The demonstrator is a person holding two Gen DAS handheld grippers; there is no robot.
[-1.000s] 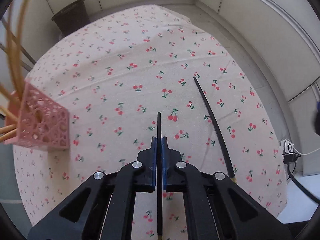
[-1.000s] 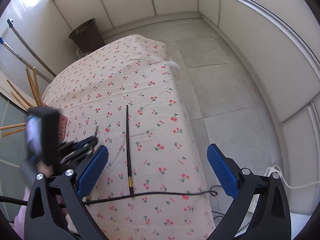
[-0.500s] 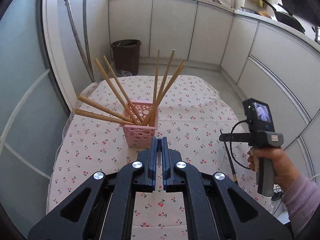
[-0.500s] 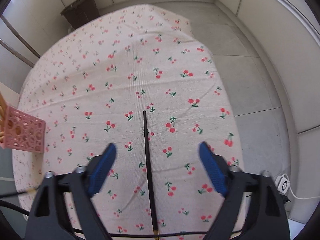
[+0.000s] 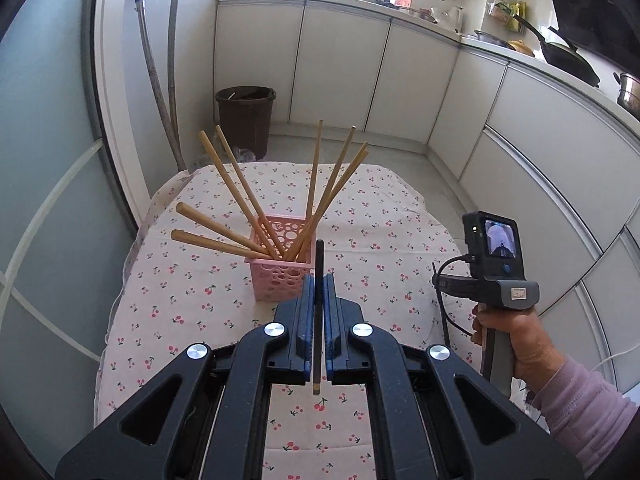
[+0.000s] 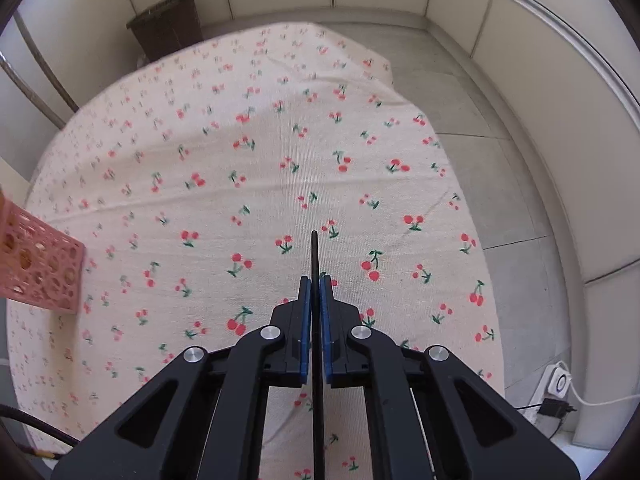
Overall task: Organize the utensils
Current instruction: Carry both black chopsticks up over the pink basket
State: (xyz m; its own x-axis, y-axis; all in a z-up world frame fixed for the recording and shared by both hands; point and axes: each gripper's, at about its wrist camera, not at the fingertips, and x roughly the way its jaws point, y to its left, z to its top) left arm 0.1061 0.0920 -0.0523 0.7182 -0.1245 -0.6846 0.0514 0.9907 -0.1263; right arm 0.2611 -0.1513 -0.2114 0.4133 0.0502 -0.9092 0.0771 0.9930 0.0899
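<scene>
Left wrist view: left gripper pinches black chopstick, tip aimed toward pink basket holding wooden chopsticks on cherry-print tablecloth. Right wrist view: right gripper, jaws just closed, pinches second black chopstick lying on cloth. Step in hand, likely: both black sticks gripped, basket next. Next move calls for lifting right stick clear, lowering left stick tip-first into basket opening between leaning wooden ones.
</scene>
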